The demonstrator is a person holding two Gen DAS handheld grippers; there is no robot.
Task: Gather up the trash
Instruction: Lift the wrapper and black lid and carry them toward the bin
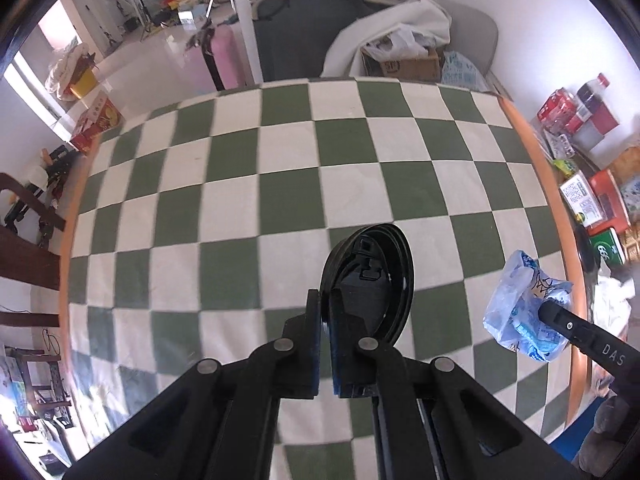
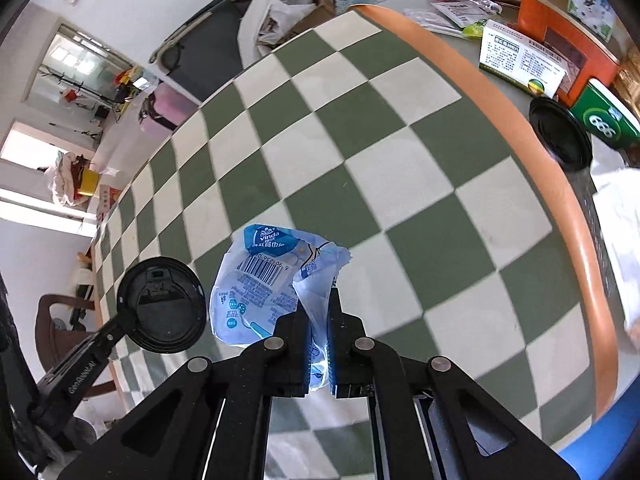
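Counter [image 1: 280,184]: green-and-white checked cloth, orange rim.
Left gripper [image 1: 325,320]: clamped tight on the black lid [image 1: 380,276], held above the cloth.
Right gripper [image 2: 319,320]: nearly closed, pinching the blue wrapper [image 2: 260,280], pointing steeply down.

left gripper [image 1: 325,304] clamped on the rim of a black plastic cup lid [image 1: 372,280], lid held edge-on above the green and white checked tablecloth [image 1: 240,184]. at right, the right gripper [image 1: 550,307] pinches a crumpled blue and white plastic wrapper [image 1: 516,312] near the orange table edge [image 1: 560,208]. boxes and packets [image 1: 592,196] lie past that edge.
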